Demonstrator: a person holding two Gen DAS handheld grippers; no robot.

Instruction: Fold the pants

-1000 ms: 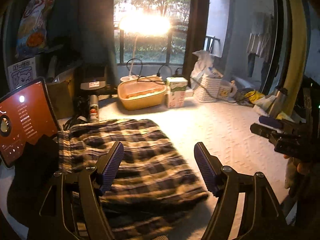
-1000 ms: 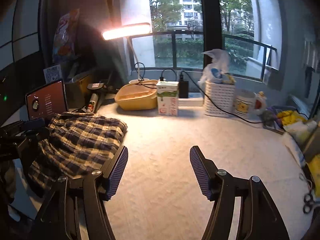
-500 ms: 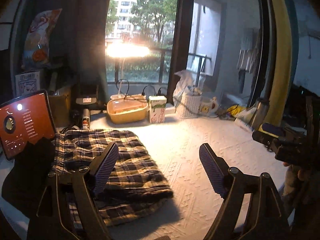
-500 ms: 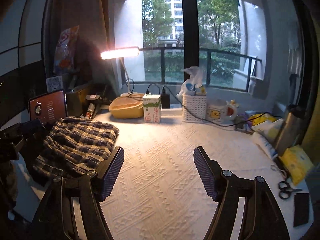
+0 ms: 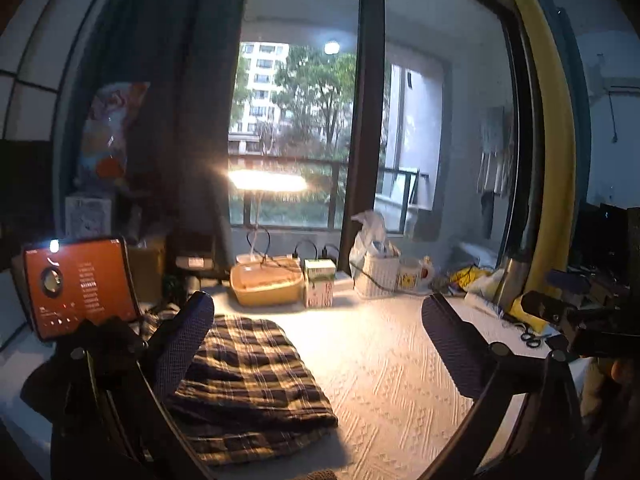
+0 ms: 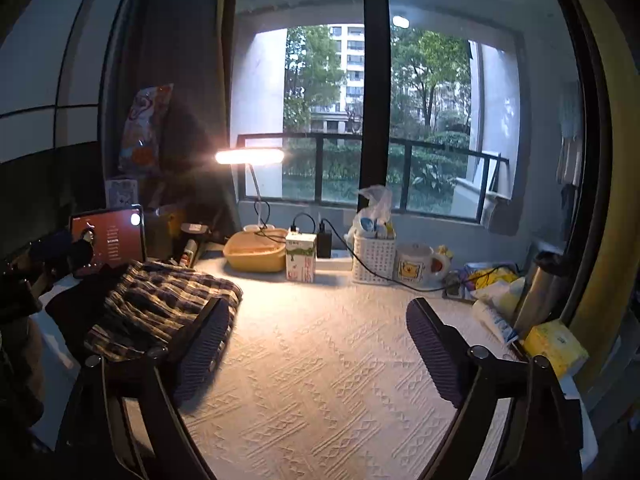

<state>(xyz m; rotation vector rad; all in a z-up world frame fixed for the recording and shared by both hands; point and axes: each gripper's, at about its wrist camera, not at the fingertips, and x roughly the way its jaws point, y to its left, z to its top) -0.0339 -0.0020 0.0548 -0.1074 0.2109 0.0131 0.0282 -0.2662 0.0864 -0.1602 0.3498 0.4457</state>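
The pants (image 5: 248, 380) are soft and floppy; grab a near edge. Left gripper (image 5: 316, 344) and right gripper (image 6: 320, 344) are wide open, holding nothing.

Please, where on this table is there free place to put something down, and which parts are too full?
Free: the white textured cloth between the folded plaid pants on the left and the steel flask on the right. Crowded: the back edge, with yellow tub, carton, basket, mug, and the right edge.

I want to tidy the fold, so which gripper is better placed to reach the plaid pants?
Left. The left gripper hangs open right beside the plaid pants; the right gripper faces bare tablecloth.
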